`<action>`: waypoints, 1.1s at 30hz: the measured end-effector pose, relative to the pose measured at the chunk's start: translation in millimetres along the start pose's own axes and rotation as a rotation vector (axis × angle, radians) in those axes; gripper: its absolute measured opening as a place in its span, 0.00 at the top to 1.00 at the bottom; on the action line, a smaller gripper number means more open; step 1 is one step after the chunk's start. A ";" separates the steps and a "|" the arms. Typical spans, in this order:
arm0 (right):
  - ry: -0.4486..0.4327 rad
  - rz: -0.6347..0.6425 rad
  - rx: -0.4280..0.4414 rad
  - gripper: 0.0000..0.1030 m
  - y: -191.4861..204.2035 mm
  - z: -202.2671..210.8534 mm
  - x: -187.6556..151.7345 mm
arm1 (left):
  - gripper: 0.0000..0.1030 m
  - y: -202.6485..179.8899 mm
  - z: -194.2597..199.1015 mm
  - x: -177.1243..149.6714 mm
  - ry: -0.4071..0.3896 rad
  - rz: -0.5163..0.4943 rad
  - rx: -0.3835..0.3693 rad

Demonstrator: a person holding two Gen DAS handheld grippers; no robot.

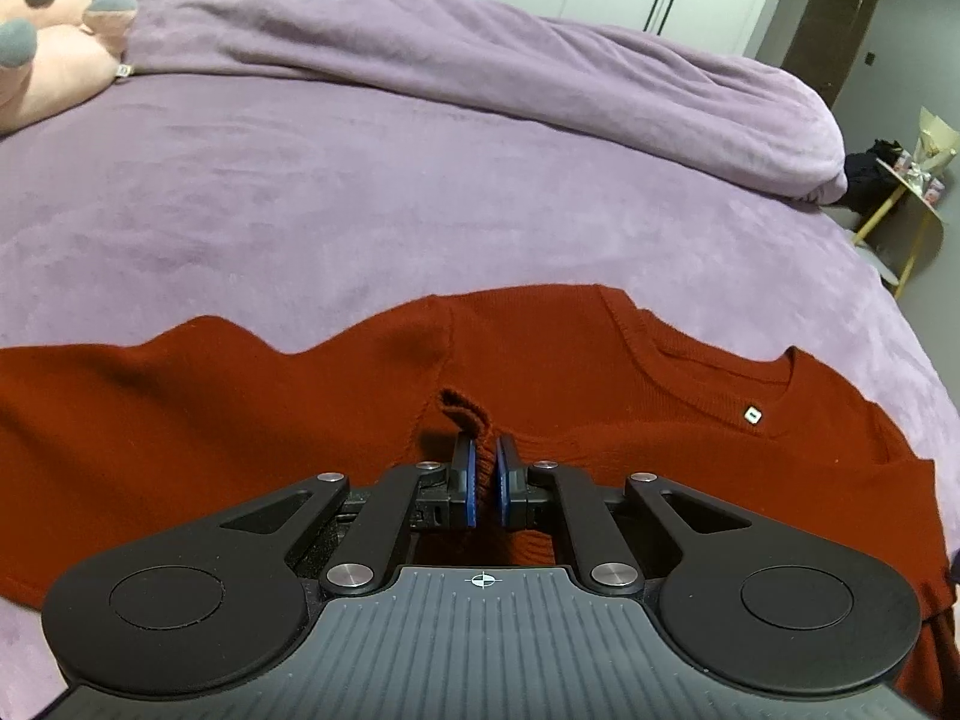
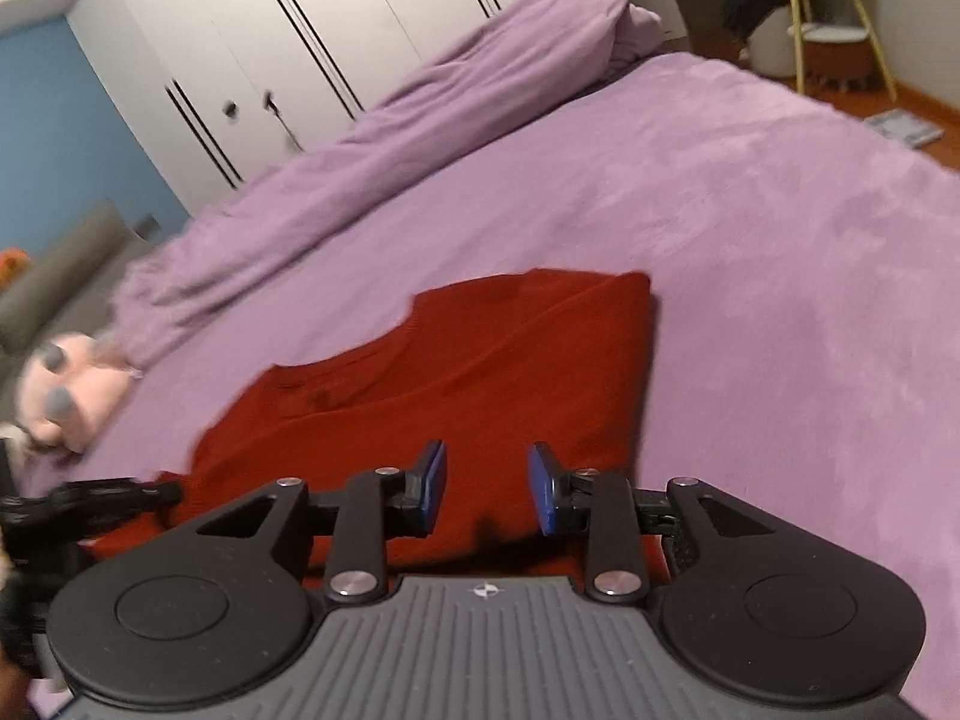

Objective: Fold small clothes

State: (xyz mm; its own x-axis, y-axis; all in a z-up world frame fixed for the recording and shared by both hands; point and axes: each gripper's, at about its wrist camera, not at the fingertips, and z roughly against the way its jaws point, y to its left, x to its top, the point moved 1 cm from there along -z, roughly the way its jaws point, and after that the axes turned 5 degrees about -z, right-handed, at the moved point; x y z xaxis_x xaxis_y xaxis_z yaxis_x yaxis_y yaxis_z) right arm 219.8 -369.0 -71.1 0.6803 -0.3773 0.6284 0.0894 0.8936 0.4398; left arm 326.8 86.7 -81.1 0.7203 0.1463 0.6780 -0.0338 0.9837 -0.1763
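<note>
A dark red knit sweater (image 1: pixel 240 414) lies spread on the purple bed, collar with a small white tag (image 1: pixel 751 416) to the right. My left gripper (image 1: pixel 485 468) is shut on a pinched-up ridge of the sweater (image 1: pixel 465 411) near its lower middle. In the right wrist view the same sweater (image 2: pixel 468 372) lies partly folded, blurred by motion. My right gripper (image 2: pixel 486 480) is open and empty, hovering just above the sweater's near part. The left gripper (image 2: pixel 90 498) shows at the left edge of the right wrist view.
A rolled purple duvet (image 1: pixel 540 78) runs along the far side of the bed (image 1: pixel 360 192). A pink plush toy (image 1: pixel 42 54) lies at the far left. A yellow-legged side table (image 1: pixel 906 210) stands beyond the bed's right edge. White wardrobes (image 2: pixel 270 48) stand behind.
</note>
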 end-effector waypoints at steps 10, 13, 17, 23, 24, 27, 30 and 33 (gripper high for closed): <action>-0.008 0.348 -0.280 0.80 11.9 -44.0 -15.5 | 0.91 -9.2 -0.3 1.0 -0.031 -0.017 -0.044; -0.009 0.373 -0.301 0.80 13.1 -44.3 -16.1 | 0.89 -5.9 -5.3 -1.4 -0.003 -0.013 -0.006; -0.021 0.359 -0.251 0.75 25.6 -29.3 -19.5 | 0.79 4.6 5.9 -6.3 0.011 0.043 0.016; -0.006 0.376 -0.117 0.56 44.5 -19.2 -41.3 | 0.59 -4.8 30.8 -19.3 0.003 0.055 -0.094; 0.006 0.376 -0.121 0.56 46.4 -22.7 -44.9 | 0.59 -8.6 27.0 -22.5 0.025 0.040 -0.104; -0.006 0.416 -0.144 0.56 51.2 -25.5 -52.9 | 0.59 -17.7 10.4 -30.3 0.073 0.002 -0.072; -0.009 0.433 -0.181 0.56 51.1 -29.1 -54.7 | 0.59 -23.3 1.5 -30.8 0.066 -0.029 -0.040; -0.015 0.453 -0.199 0.55 52.8 -33.7 -56.8 | 0.56 -27.5 -2.5 -28.5 0.058 -0.071 -0.020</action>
State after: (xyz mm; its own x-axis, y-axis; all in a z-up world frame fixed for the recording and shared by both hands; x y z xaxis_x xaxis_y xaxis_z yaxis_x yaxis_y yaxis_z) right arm 210.4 -292.2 -105.2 0.6728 0.0573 0.7376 -0.0742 0.9972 -0.0097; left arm 308.9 55.2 -97.4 0.7596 0.0696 0.6466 0.0320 0.9891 -0.1440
